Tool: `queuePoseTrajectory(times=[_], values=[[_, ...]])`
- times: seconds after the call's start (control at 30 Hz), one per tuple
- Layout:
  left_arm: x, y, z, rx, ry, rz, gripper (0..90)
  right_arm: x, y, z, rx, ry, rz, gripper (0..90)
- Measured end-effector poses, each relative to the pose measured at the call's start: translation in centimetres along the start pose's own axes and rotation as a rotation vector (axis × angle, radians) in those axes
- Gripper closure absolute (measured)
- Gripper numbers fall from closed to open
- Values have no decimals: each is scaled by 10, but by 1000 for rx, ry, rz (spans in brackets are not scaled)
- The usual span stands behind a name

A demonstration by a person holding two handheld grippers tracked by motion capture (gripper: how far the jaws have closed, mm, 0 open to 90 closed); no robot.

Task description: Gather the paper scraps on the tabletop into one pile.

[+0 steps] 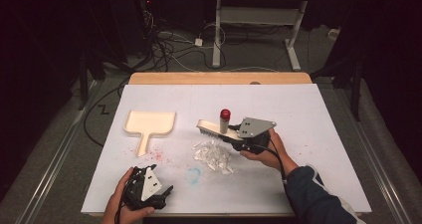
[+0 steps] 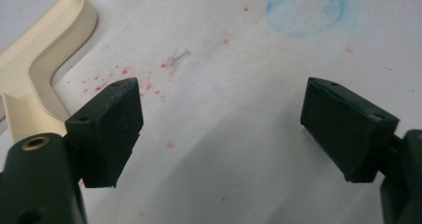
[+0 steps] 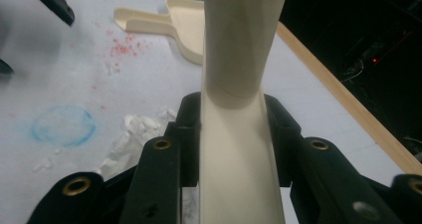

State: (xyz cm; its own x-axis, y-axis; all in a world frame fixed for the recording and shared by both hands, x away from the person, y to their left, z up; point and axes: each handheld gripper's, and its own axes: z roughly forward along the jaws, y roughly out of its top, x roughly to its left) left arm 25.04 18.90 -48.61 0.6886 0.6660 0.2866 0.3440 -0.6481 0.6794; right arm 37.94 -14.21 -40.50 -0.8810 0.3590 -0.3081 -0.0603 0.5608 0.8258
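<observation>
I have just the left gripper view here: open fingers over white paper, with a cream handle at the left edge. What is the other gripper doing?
Observer: The right gripper is shut on the handle of a brush.
Operator: Where is the brush working?
Observer: In the high view its head sits at the far edge of a pile of white scraps.
Operator: And the cream handle I see?
Observer: It belongs to a dustpan lying flat on the table, left of the scraps.
</observation>
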Motion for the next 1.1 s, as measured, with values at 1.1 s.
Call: queuePoseTrajectory(times=[1.1], values=[[7,-3,-15,-98,58,-68,162,73,-5,7,80,216,63,679]])
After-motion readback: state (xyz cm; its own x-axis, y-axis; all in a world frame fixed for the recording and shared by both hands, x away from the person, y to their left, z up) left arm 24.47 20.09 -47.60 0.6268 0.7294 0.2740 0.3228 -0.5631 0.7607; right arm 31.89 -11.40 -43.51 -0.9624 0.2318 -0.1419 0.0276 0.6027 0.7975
